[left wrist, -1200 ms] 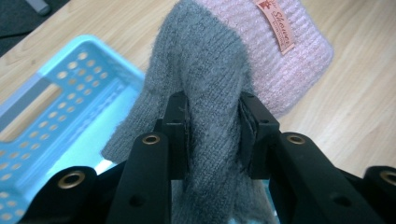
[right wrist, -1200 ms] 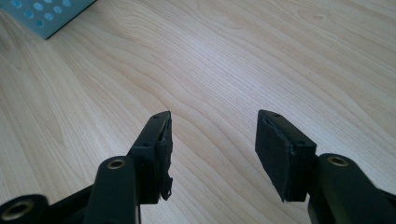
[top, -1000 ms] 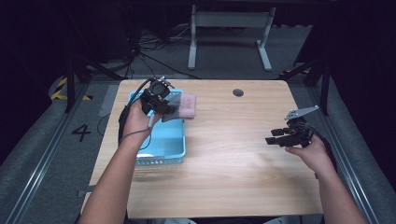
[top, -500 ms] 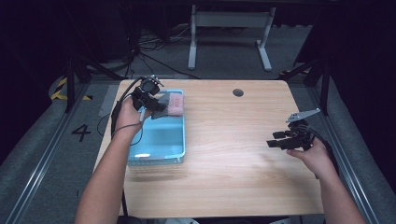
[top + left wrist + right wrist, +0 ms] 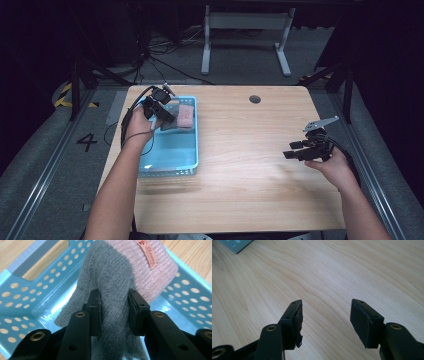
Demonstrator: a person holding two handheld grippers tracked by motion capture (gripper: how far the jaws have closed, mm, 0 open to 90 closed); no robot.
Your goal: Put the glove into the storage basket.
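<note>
- Because it is knitted wool or something like it, the grey knit piece (image 5: 110, 277) looks soft, light and limp; it will likely sag and fold wherever it is not supported, and it is neither fragile nor slippery.
- The left gripper (image 5: 113, 312) is clenched on a bunched fold of this grey piece, with cloth bulging between the jaws (the weave probably gives good friction, so a modest pinch should be enough).
- A good place to take hold seems to be a gathered fold near the middle, as here; a grip on a thin edge would probably let the rest trail and catch on the basket wall.
- The grey piece hangs inside the far end of the blue perforated basket (image 5: 22, 292), lying against and partly over a pink knit piece (image 5: 155, 275) that carries a small sewn label (image 5: 147, 253).
- In the high view the left gripper (image 5: 162, 112) sits over the basket (image 5: 170, 150) at the left of the counter (image 5: 250, 150), and the pink piece (image 5: 185, 115) rests at the basket's far end.
- The right gripper (image 5: 325, 320) is released, jaws wide apart with nothing between them, hovering over bare wood; it is also seen well to the right (image 5: 295, 150).
- Count: two knit pieces (one grey, one pink), one basket, two grippers.
</note>
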